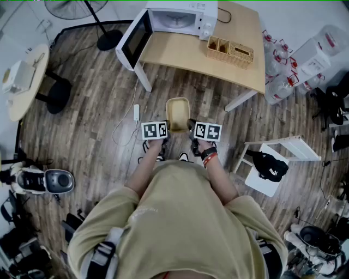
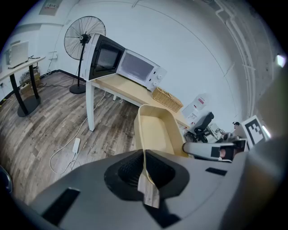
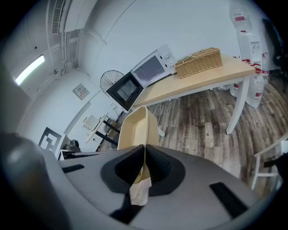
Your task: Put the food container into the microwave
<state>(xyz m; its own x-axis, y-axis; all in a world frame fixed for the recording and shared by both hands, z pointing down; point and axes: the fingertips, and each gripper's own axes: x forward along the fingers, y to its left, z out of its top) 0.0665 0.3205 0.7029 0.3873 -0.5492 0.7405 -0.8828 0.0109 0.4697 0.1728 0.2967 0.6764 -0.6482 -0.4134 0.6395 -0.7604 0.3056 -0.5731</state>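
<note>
Head view shows one food container [image 1: 178, 113] above the floor [image 1: 92, 92], its two side rims pinched by the left gripper [image 1: 167, 129] and right gripper [image 1: 190, 128]; one open microwave [image 1: 180, 19] stands on one table [image 1: 180, 54].

Office-like test room; microwave [image 1: 182, 17] on desk [image 1: 180, 54]; standing fan [image 1: 76, 8]; water jugs [image 1: 281, 86]

— Where's the food container [image 1: 178, 114]?
— Held over the wood floor [image 1: 98, 103], short of the table [image 1: 185, 54]; left gripper [image 1: 166, 127] and right gripper [image 1: 191, 126] clamp its near end, one each side
— The microwave [image 1: 182, 17]?
— At the table's left end; door [image 1: 135, 39] swung open
</note>
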